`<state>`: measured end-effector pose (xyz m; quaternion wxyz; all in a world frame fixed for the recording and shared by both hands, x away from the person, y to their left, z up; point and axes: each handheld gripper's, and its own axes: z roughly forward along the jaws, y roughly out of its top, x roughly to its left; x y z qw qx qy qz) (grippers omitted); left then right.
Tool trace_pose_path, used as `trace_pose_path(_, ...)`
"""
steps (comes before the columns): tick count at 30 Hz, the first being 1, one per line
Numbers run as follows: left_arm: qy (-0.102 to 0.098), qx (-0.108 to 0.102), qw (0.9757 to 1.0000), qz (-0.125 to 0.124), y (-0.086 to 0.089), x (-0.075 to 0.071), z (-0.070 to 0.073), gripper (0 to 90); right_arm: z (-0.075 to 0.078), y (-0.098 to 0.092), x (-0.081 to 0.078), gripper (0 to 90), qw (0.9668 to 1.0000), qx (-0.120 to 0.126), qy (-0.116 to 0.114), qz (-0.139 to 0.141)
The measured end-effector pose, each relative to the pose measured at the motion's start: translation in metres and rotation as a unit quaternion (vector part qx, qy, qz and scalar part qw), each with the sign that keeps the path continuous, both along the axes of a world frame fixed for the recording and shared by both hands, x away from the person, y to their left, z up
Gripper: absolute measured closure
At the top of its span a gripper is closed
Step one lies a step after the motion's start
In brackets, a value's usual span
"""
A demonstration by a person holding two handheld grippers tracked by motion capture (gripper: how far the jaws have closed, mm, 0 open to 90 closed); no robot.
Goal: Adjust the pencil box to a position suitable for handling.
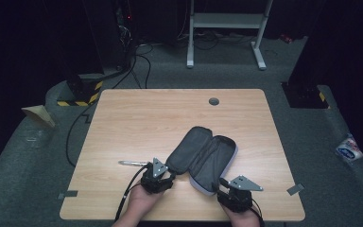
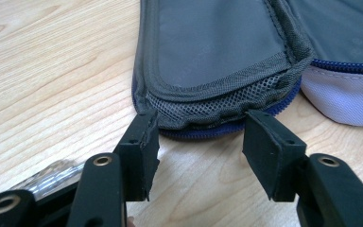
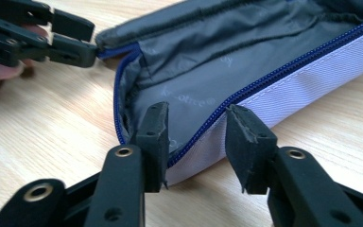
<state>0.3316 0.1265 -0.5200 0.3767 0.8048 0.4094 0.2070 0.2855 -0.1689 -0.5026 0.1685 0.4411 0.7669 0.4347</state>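
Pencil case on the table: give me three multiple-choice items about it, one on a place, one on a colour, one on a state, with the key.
1. Where does the silver pen lie relative to the pencil case?
A. Inside it
B. On the table, to its left
C. Beyond it, by the table's round hole

2. What colour is the case's zipper?
A. Blue
B. Red
C. Yellow

3. What state is the case in?
A. Zipped shut
B. Standing on end
C. Unzipped and spread open

Key:
1 B, the pen lies on bare wood left of the left gripper.
2 A, the teeth show blue in both gripper views.
3 C, its grey lining faces up, both halves flat, the right gripper open at its edge.
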Motion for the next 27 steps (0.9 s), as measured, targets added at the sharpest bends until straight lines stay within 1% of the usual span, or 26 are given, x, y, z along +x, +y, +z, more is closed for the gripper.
trace_pose_path(2,0.000,0.001,1.0000,0.001,0.001,-0.004,0.001,45.5,0.003,-0.002,0.000,54.7,0.9999,0.007,-0.005,-0.007)
trace_pose_path(3,-0.002,0.002,1.0000,0.001,0.002,-0.006,0.001,44.8,0.006,-0.005,0.000,50.7,0.9998,0.012,-0.009,-0.011)
trace_pose_path(4,-0.004,0.001,1.0000,0.002,0.004,-0.009,0.002,44.7,0.009,-0.009,0.001,50.0,0.9996,0.013,-0.018,-0.018)
trace_pose_path(5,-0.001,-0.008,1.0000,0.002,0.005,-0.013,0.002,44.8,0.013,-0.012,0.003,49.6,0.9992,0.011,-0.028,-0.026)
trace_pose_path(6,-0.001,-0.009,1.0000,-0.002,0.006,-0.017,0.003,45.2,0.017,-0.016,0.006,49.1,0.9988,0.013,-0.035,-0.031)
trace_pose_path(7,0.001,-0.013,0.9998,-0.015,0.006,-0.022,0.006,47.8,0.026,-0.023,0.017,49.0,0.9980,0.012,-0.044,-0.044)
trace_pose_path(8,0.001,-0.013,0.9998,-0.015,0.006,-0.022,0.006,49.3,0.029,-0.026,0.025,49.5,0.9975,0.008,-0.051,-0.050)
trace_pose_path(9,-0.002,-0.014,0.9997,-0.022,0.004,-0.025,0.008,50.8,0.032,-0.028,0.035,50.9,0.9971,0.003,-0.051,-0.057)
trace_pose_path(10,-0.004,-0.018,0.9992,-0.035,0.000,-0.029,0.010,53.2,0.033,-0.031,0.047,51.8,0.9969,0.000,-0.049,-0.062)
trace_pose_path(11,-0.004,-0.018,0.9992,-0.035,0.000,-0.029,0.010,57.3,0.033,-0.031,0.047,51.8,0.9969,0.000,-0.049,-0.062)
trace_pose_path(12,0.000,-0.018,0.9989,-0.044,-0.003,-0.030,0.010,57.3,0.034,-0.032,0.060,52.4,0.9966,-0.007,-0.044,-0.070)
trace_pose_path(13,0.010,-0.015,0.9981,-0.058,-0.009,-0.032,0.008,60.0,0.034,-0.035,0.085,53.1,0.9959,-0.020,-0.030,-0.083)
trace_pose_path(14,0.010,-0.015,0.9981,-0.058,-0.009,-0.032,0.008,61.3,0.034,-0.035,0.085,53.1,0.9959,-0.020,-0.030,-0.083)
trace_pose_path(15,0.017,-0.019,0.9976,-0.064,-0.011,-0.031,0.006,61.3,0.033,-0.036,0.097,53.2,0.9952,-0.030,-0.022,-0.091)
trace_pose_path(16,0.027,-0.024,0.9968,-0.071,-0.015,-0.030,0.004,63.1,0.031,-0.037,0.117,55.4,0.9943,-0.040,-0.014,-0.098)
trace_pose_path(17,0.027,-0.024,0.9968,-0.071,-0.015,-0.030,0.004,63.6,0.031,-0.037,0.117,55.4,0.9943,-0.040,-0.014,-0.098)
trace_pose_path(19,0.031,-0.028,0.9960,-0.078,-0.019,-0.028,0.003,65.0,0.028,-0.038,0.135,59.6,0.9935,-0.049,-0.001,-0.103)
trace_pose_path(20,0.032,-0.029,0.9959,-0.079,-0.020,-0.027,0.003,65.6,0.026,-0.039,0.141,62.4,0.9934,-0.051,0.003,-0.103)
trace_pose_path(21,0.033,-0.028,0.9955,-0.084,-0.023,-0.025,0.002,66.5,0.024,-0.040,0.149,64.7,0.9927,-0.054,0.013,-0.108)
trace_pose_path(22,0.033,-0.028,0.9955,-0.084,-0.023,-0.025,0.002,67.0,0.024,-0.040,0.149,64.7,0.9927,-0.054,0.013,-0.108)
trace_pose_path(23,0.036,-0.025,0.9952,-0.087,-0.026,-0.023,0.000,67.0,0.022,-0.040,0.151,67.4,0.9921,-0.057,0.020,-0.110)
trace_pose_path(24,0.034,-0.018,0.9954,-0.088,-0.027,-0.021,-0.001,67.9,0.019,-0.038,0.151,76.3,0.9915,-0.073,0.024,-0.106)
trace_pose_path(25,0.033,-0.017,0.9956,-0.086,-0.027,-0.020,-0.001,67.9,0.019,-0.038,0.151,76.3,0.9915,-0.073,0.024,-0.106)
trace_pose_path(27,0.035,-0.018,0.9960,-0.080,-0.025,-0.015,-0.002,69.4,0.018,-0.039,0.146,81.6,0.9917,-0.075,0.019,-0.103)
